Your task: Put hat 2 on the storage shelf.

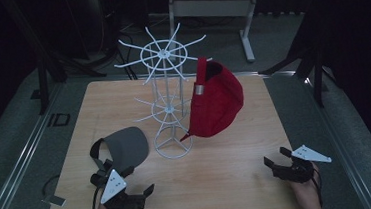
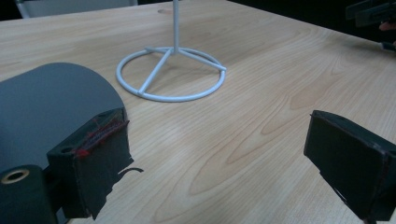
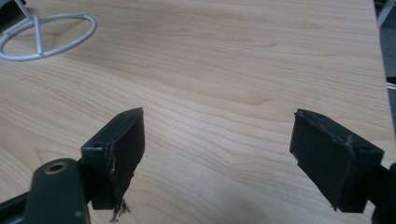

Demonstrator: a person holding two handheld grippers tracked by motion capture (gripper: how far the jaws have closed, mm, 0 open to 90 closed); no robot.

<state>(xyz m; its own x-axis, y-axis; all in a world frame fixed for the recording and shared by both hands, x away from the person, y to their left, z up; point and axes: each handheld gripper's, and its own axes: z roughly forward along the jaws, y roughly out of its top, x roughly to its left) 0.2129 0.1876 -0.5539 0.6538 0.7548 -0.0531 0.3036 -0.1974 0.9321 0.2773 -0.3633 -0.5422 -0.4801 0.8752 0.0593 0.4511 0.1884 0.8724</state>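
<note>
Caps on a wire rack: one hung, one waiting on the counter.

We see a red fabric cap (image 1: 215,99) already hanging from an upper arm of the white wire display rack (image 1: 166,93), while a grey cap with a black strap (image 1: 125,148) lies on the pale wooden counter (image 1: 218,169), just left of the rack's ring base and touching our left tongs (image 1: 135,196). We judge the job about half done: the grey cap remains to hang. Both left and right tongs (image 1: 278,157) rest spread wide, gripping nothing. Dim light hides the red cap's hook point, and our left tongs partly cover the strap.
</note>
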